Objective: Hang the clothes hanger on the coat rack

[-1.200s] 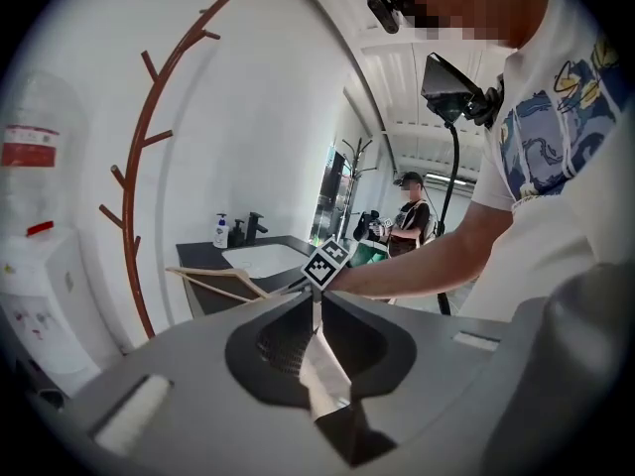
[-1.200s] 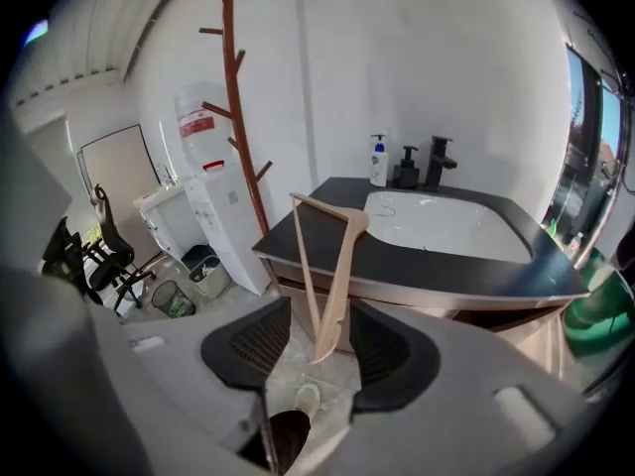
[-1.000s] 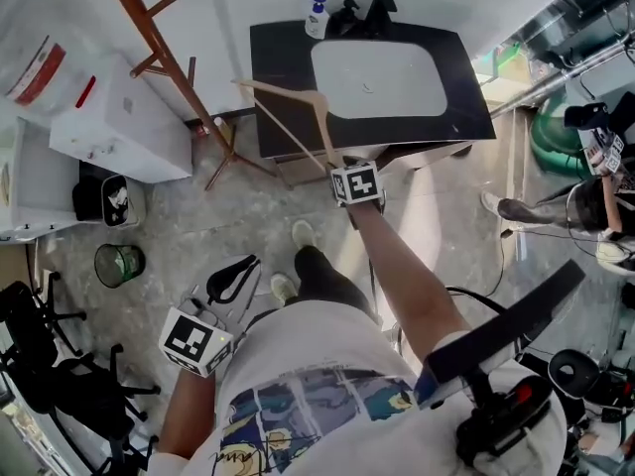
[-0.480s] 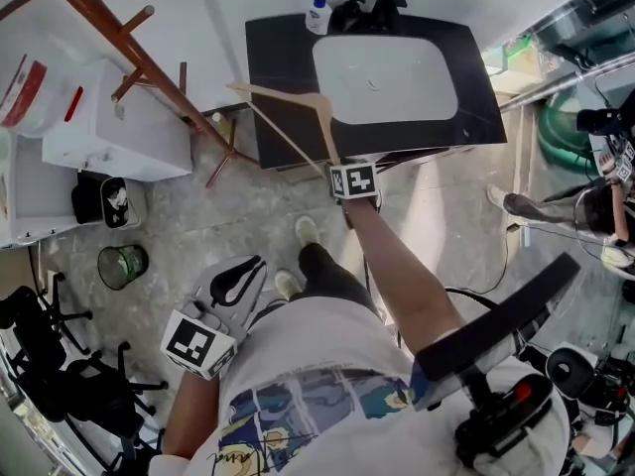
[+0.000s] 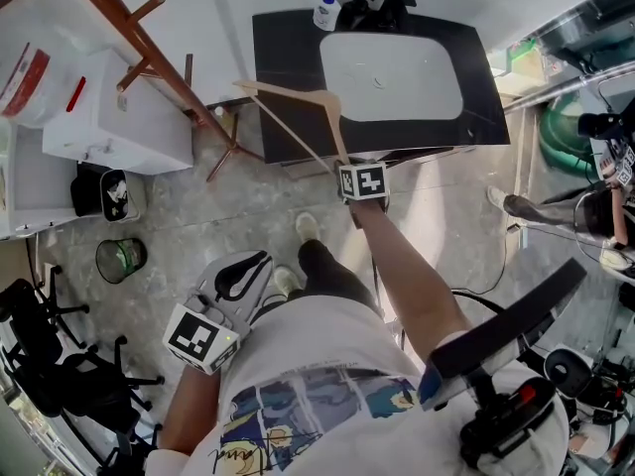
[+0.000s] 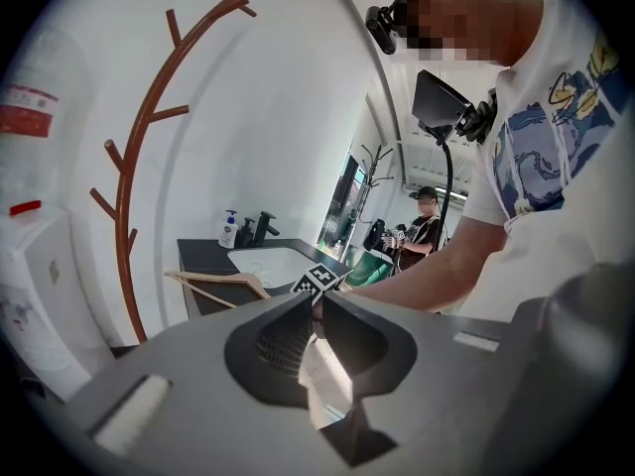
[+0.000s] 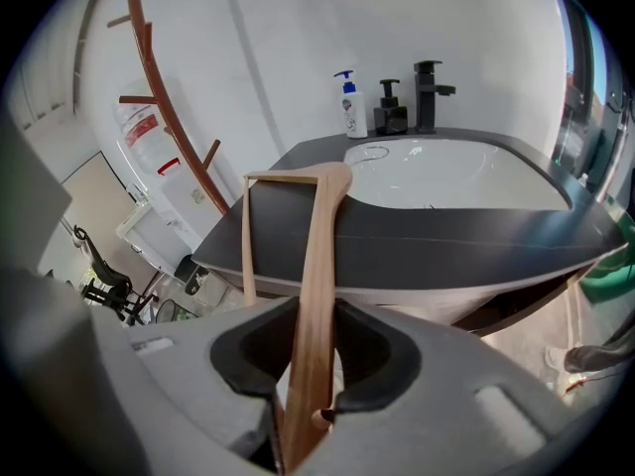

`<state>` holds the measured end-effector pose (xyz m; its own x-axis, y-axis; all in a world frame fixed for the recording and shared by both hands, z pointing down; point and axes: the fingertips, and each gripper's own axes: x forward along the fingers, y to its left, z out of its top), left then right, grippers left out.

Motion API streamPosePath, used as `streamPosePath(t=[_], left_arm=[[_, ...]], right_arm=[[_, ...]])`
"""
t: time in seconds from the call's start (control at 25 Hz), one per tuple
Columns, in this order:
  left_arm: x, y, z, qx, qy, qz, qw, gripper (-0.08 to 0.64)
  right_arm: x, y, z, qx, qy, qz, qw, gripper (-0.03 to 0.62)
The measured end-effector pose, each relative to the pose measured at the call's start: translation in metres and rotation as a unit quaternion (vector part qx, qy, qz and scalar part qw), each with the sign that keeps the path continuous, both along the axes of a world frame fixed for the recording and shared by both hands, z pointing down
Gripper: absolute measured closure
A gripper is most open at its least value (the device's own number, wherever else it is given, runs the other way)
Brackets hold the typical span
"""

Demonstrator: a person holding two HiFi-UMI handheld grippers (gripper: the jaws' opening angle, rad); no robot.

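two tongs — right tongs [image 7: 316,310] just clamped onto the wooden hanger [image 7: 322,221] by the sink [image 7: 456,177], left tongs [image 6: 317,302] pressed together

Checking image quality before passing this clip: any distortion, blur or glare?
Left gripper view: fisheye bows the brown branching wooden coat rack into an arc. Right gripper view: black vignette corners; pale wooden clothes hanger sharp. Head view: evenly lit, no blur.
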<state>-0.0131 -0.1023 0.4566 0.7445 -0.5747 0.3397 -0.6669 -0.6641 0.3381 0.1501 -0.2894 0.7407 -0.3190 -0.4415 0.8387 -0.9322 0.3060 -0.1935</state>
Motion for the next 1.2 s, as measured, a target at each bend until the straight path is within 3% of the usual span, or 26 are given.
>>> streamPosePath(t=[0.64, 1.2], left_arm=[[-0.004, 0.02, 0.0, 0.007, 0.0, 0.007, 1.0, 0.525], [0.002, 0.026, -0.006, 0.023, 0.005, 0.013, 0.9996, 0.526]], right_arm=[[-0.003, -0.009, -0.062, 0.111, -0.005, -0.059, 0.992, 0.503], [-0.006, -0.007, -0.13, 0.199, 0.014, -0.125, 0.972, 0.538]])
